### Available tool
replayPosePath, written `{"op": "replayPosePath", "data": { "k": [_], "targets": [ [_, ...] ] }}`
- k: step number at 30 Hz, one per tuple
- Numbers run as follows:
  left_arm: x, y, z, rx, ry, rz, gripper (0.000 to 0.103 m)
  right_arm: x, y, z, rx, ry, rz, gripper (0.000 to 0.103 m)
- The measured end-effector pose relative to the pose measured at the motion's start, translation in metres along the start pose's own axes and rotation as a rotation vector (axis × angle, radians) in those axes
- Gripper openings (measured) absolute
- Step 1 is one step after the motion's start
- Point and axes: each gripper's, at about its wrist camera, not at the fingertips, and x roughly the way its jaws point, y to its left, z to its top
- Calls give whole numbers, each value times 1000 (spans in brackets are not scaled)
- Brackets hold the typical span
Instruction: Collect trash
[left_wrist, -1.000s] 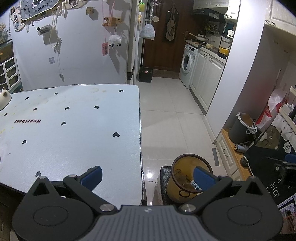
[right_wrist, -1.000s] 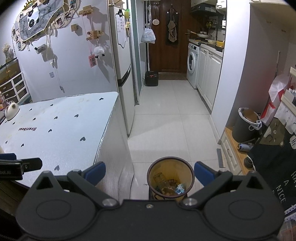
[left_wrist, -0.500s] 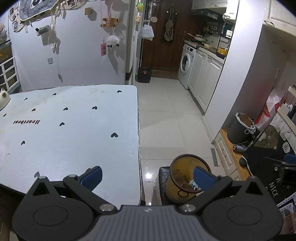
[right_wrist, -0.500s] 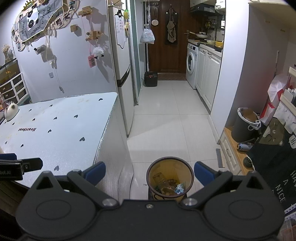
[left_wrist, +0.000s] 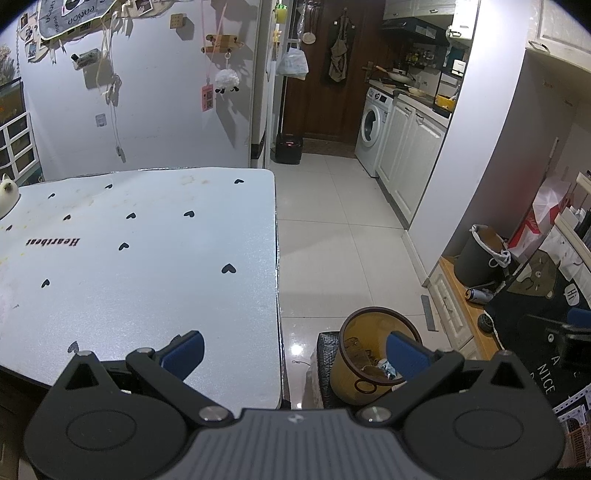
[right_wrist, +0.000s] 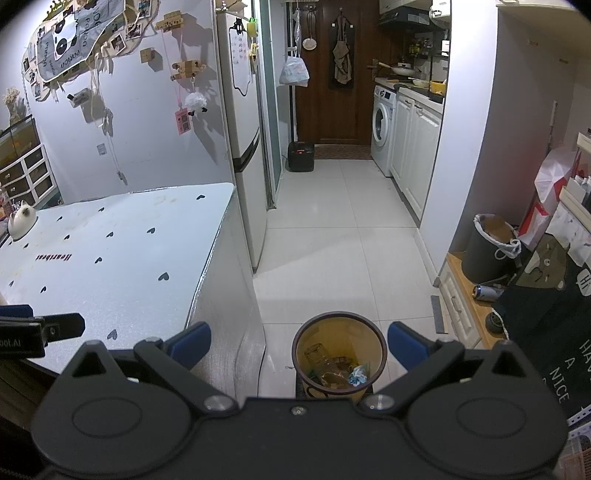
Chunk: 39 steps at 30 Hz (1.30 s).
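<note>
The white bench (left_wrist: 147, 258), printed with black hearts, stands against a decorated wall. A pale tiled floor (right_wrist: 332, 240) runs to a washing machine (right_wrist: 382, 129). The yellow round waste bin (right_wrist: 339, 354) holding trash sits on the floor beside the bench. Left tongs (left_wrist: 293, 350) and right tongs (right_wrist: 299, 341) both gape wide, holding nothing.

The table (left_wrist: 147, 258) is pale silvery white, dotted with small black hearts and one black word. The trash bin (right_wrist: 339, 354) is yellow with a dark brown rim, on glossy white floor tiles (right_wrist: 343, 240). Each black hand-held gripper (left_wrist: 293, 349) has blue pads (left_wrist: 404, 352).
</note>
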Motion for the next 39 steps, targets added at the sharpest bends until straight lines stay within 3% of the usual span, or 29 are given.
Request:
{"op": "replayPosePath", "data": {
  "k": [39],
  "targets": [
    [6,-2,1,2,6,1,103,7,-2,1,5,9,-2,103]
  ]
}}
